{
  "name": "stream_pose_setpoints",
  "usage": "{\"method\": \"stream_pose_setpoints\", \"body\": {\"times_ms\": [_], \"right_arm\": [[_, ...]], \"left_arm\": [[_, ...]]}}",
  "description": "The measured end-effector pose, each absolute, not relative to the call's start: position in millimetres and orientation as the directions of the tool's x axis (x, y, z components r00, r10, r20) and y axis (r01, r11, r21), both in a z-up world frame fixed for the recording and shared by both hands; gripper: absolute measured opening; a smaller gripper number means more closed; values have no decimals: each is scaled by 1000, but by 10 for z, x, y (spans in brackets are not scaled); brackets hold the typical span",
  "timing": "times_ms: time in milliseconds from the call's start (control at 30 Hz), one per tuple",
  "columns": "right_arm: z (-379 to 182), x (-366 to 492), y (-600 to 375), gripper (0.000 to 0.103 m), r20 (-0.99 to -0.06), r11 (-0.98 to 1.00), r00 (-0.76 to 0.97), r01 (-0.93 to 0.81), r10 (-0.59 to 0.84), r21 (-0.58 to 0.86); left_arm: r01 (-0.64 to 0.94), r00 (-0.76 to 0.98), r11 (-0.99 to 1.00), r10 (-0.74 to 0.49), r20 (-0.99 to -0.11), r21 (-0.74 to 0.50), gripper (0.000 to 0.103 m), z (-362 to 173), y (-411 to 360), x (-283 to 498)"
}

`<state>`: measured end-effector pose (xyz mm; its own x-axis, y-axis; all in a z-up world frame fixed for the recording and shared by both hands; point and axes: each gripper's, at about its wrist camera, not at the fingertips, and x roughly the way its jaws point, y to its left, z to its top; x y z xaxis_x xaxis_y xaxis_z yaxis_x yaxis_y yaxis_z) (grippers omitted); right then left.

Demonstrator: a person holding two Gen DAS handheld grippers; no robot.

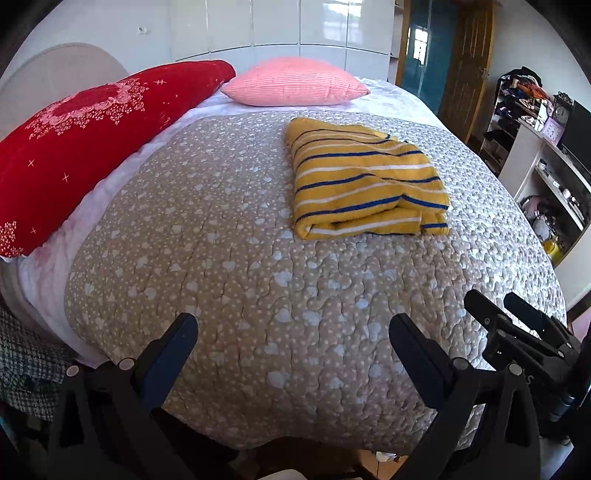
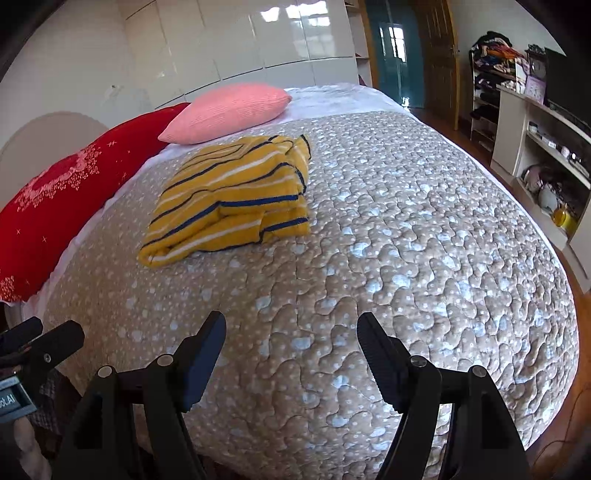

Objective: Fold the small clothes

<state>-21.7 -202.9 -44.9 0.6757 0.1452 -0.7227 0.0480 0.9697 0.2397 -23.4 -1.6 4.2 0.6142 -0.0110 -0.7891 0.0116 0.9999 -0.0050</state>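
Observation:
A yellow garment with blue and white stripes [image 1: 364, 181] lies folded into a thick rectangle on the beige quilt [image 1: 240, 266]. It also shows in the right wrist view [image 2: 232, 201], left of centre. My left gripper [image 1: 293, 325] is open and empty above the near end of the quilt, well short of the garment. My right gripper [image 2: 291, 325] is open and empty, also near the foot of the bed. The right gripper shows in the left wrist view [image 1: 498, 306] at the right edge, and the left gripper in the right wrist view [image 2: 40, 339] at the left edge.
A red embroidered pillow [image 1: 85, 147] and a pink pillow [image 1: 295, 83] lie at the head of the bed. White wardrobe doors [image 1: 280, 26] stand behind. A white shelf unit [image 2: 539, 158] with clutter stands to the right, across a wooden floor [image 2: 576, 306].

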Motion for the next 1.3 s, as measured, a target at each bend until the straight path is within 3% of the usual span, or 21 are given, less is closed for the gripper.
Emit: {"method": "stream_pose_setpoints", "body": {"times_ms": [1300], "right_arm": [[-615,-145,-2047,79,-755,973,640,51,143,227]], "left_arm": [[33,557,999,-18,-830,1,103,-142,-97,-199]]}}
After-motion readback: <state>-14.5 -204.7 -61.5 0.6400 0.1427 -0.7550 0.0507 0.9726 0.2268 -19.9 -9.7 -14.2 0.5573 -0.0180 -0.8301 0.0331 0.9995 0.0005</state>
